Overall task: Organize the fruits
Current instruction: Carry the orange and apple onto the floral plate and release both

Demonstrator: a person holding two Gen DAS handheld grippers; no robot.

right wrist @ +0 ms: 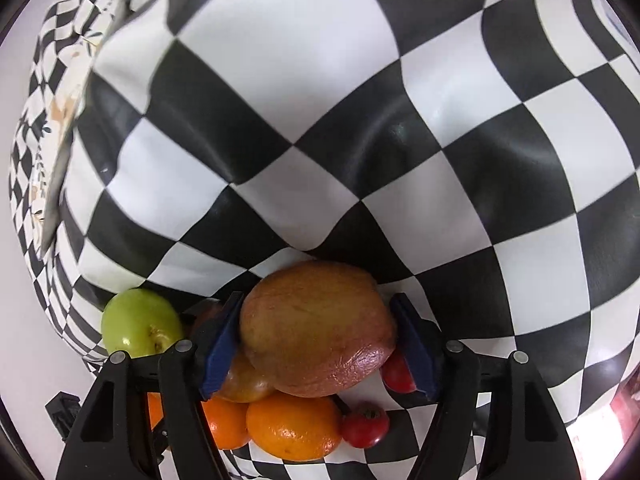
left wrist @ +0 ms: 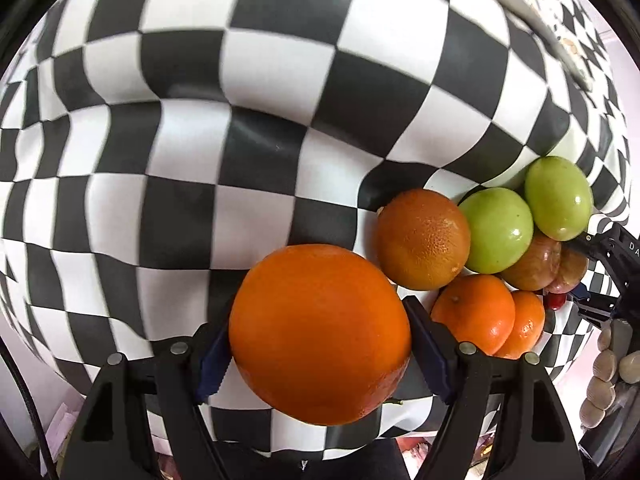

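My left gripper (left wrist: 320, 344) points straight down and is shut on a large orange (left wrist: 320, 332), blue pads pressed to both its sides above the checkered cloth (left wrist: 200, 140). To its right lies a cluster: a darker orange (left wrist: 422, 240), two green apples (left wrist: 496, 230), a red-yellow apple (left wrist: 532, 264) and two mandarins (left wrist: 474, 312). In the right wrist view my right gripper (right wrist: 316, 340) is shut on a red-yellow apple (right wrist: 316, 328), over that same pile. Under it sit another apple (right wrist: 244, 380), an orange (right wrist: 294, 426) and small red fruits (right wrist: 366, 424). A green apple (right wrist: 140, 324) lies to the left.
The black-and-white cloth (right wrist: 360, 120) is wrinkled, with folds ahead of both grippers. A flower-patterned flat edge (right wrist: 64, 120) lies at the far left of the right wrist view. A person's hand (left wrist: 608, 372) holds the right gripper (left wrist: 600, 276) at the left view's right edge.
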